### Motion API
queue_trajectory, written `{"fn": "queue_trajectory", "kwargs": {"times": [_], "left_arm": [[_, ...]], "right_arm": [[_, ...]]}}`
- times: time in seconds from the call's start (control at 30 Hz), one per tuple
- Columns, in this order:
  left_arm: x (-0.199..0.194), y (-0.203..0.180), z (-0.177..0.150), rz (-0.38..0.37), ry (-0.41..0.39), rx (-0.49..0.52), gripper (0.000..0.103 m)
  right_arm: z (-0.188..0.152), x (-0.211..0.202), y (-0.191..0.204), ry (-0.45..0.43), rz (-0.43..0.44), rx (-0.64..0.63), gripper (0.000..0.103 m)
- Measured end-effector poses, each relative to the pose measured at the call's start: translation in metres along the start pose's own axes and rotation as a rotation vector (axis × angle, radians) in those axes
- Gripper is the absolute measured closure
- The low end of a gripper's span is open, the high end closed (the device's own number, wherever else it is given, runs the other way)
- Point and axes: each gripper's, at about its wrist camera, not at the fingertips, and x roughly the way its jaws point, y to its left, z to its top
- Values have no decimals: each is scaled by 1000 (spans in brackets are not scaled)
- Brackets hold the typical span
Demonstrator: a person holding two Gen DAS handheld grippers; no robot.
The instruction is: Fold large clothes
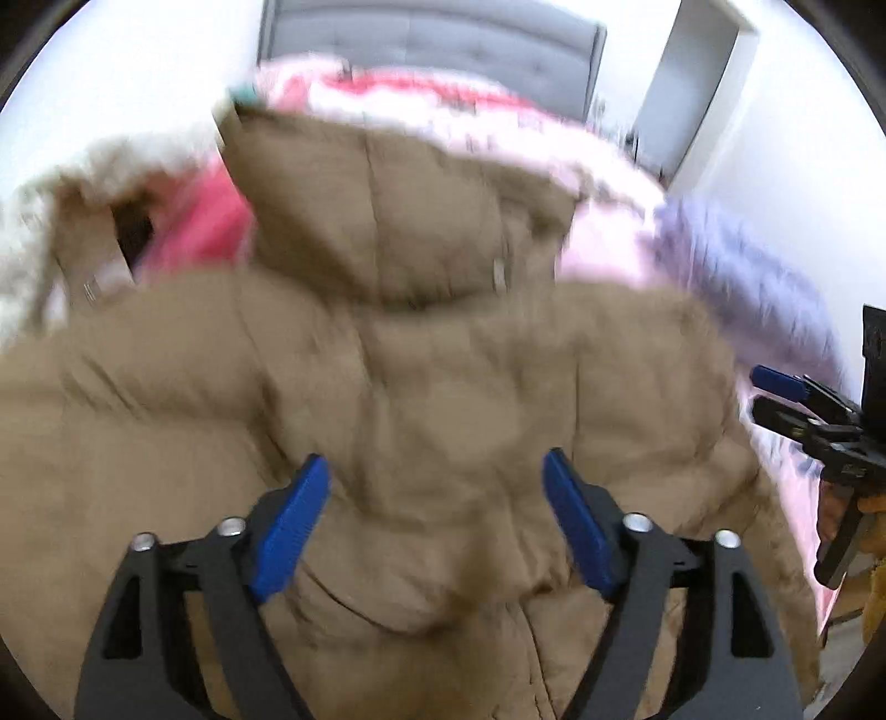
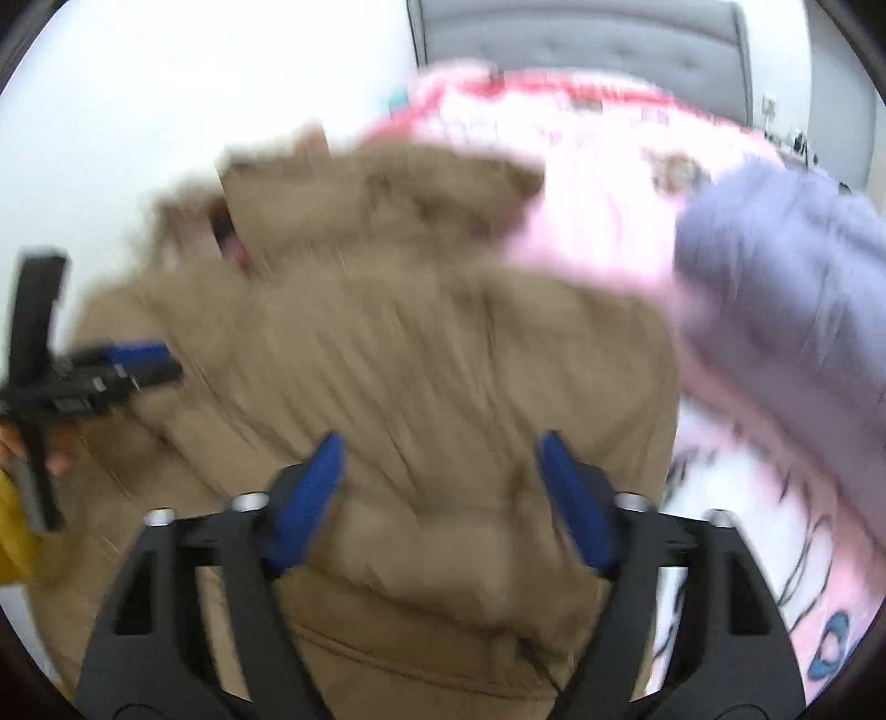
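Brown padded coat [image 1: 421, 354]: lay spread on the bed [image 2: 603, 232], hood [image 1: 387, 210] pointing toward the grey headboard [image 1: 432, 39]. Left tool [image 1: 434, 520]: held just above the coat's middle, blue fingers [image 1: 290, 531] spread wide, gripping nothing. Right tool [image 2: 440, 498]: likewise spread and empty, above the coat's right part. Purple garment [image 2: 786, 266]: on the bed, right of the coat. Both views blurred.
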Motion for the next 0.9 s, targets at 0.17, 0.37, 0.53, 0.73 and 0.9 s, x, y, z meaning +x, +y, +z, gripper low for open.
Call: {"fn": "queue_trajectory", "kwargs": {"times": [0.17,0.37,0.53,0.73,0.9], "left_arm": [[-3,52,82,193,-110,-55,9],[59,128,173,243,-59,-207,23],[108,147,190,227,96,-230,37],[127,142,184,206,123,-107,40],[156,114,186,358,172,120,86]], "right_arm": [[91,41,-12,-46,-22,-9,20],[176,151,-47,30,-139,0,30],[195,218,-69,239,-78,16,34],[178,242,-60,303,-112,-133,35],[180,264,-64,373,-170,-70,86]]}}
